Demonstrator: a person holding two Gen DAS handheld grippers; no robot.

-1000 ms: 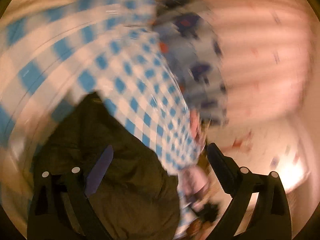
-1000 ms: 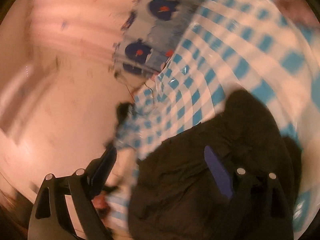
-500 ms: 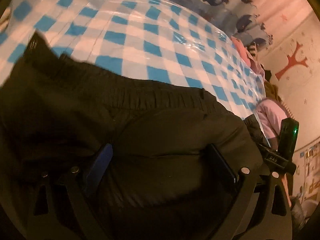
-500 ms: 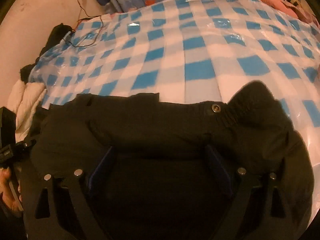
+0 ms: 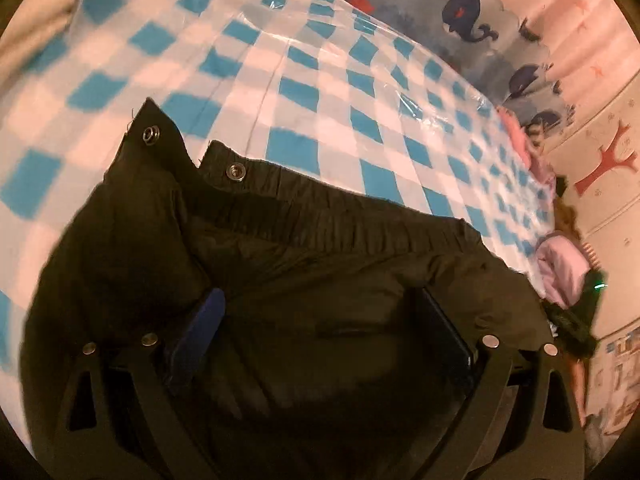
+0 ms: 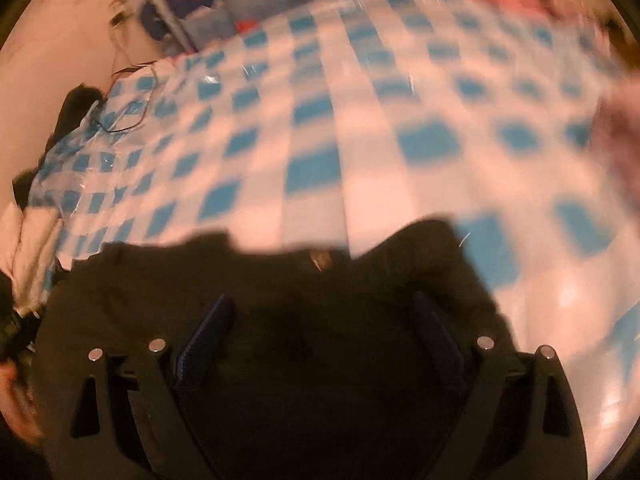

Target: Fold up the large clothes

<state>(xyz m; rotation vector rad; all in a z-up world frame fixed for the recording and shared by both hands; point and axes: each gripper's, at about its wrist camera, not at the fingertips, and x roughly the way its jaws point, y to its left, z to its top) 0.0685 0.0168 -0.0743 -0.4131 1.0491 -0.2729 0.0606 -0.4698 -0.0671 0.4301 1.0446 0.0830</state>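
Note:
Black trousers [image 5: 320, 272] with an elastic waistband and two metal snaps [image 5: 235, 171] lie bunched on a blue-and-white checked sheet [image 5: 304, 92]. My left gripper [image 5: 320, 320] is open, its fingers spread over the dark cloth below the waistband. The same black trousers [image 6: 320, 304] fill the lower part of the blurred right wrist view. My right gripper [image 6: 324, 320] is open over them, fingers wide apart.
A whale-print cloth [image 5: 472, 12] lines the far edge of the bed. Pink and lilac clothes [image 5: 560, 272] pile at the right side by a wall. A thin dark cable [image 6: 124, 120] and white bedding [image 6: 28, 240] lie at the left.
Both grippers have swung down from a blurred high sweep to sit low over the black trousers. The waistband snaps have come into the left view. The right view has blurred again.

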